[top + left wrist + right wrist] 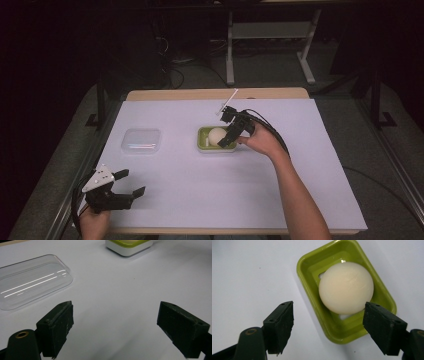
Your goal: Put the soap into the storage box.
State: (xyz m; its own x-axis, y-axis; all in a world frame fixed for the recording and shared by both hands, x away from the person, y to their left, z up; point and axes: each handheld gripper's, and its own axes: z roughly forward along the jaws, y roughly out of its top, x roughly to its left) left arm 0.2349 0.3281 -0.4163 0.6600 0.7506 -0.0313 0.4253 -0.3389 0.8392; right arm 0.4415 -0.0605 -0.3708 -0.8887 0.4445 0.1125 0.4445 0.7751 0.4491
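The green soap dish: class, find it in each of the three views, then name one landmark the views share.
High view: the green soap dish sits at table centre, under the right hand-held gripper.
Left gripper view: its corner shows at the top edge, right of centre.
Right gripper view: it lies centre-right, holding the round soap.
Shared landmark: the white table sheet.

a round, cream-white soap (346, 287) sits in a green rectangular dish (312, 262) with rounded corners, flat on the white table near its middle.
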